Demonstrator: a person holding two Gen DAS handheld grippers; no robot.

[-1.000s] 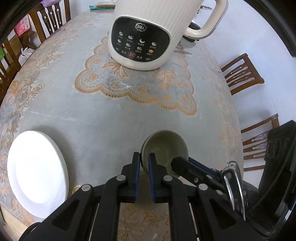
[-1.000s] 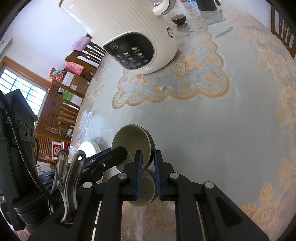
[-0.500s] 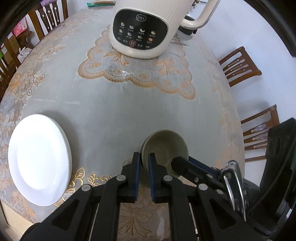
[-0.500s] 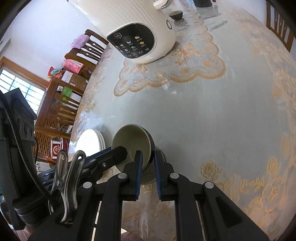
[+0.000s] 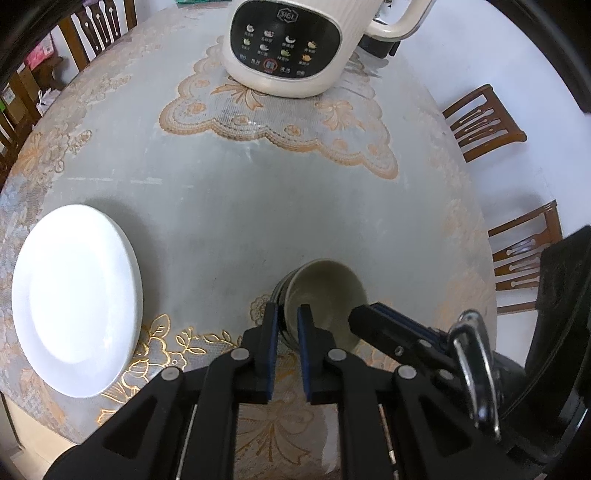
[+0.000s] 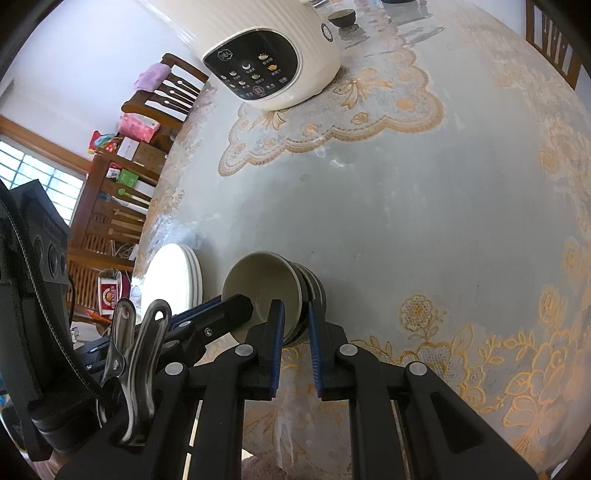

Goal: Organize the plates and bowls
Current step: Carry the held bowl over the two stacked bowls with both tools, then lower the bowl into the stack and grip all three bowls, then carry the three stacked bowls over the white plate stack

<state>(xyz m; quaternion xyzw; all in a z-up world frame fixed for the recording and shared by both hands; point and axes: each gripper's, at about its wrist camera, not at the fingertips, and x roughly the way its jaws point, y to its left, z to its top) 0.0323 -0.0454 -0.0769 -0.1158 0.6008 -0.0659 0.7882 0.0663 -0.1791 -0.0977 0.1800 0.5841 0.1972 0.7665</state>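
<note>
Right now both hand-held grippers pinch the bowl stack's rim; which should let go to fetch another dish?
Left, probably. The left hand-held gripper sits nearer the white plates; the right hand-held gripper holds the bowl stack's far rim.

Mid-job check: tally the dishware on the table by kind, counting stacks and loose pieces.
plate stack: 1
bowl stack: 1
loose small dark bowl: 1
Total: 3
The number of pieces in each stack cannot be told for sure.
</note>
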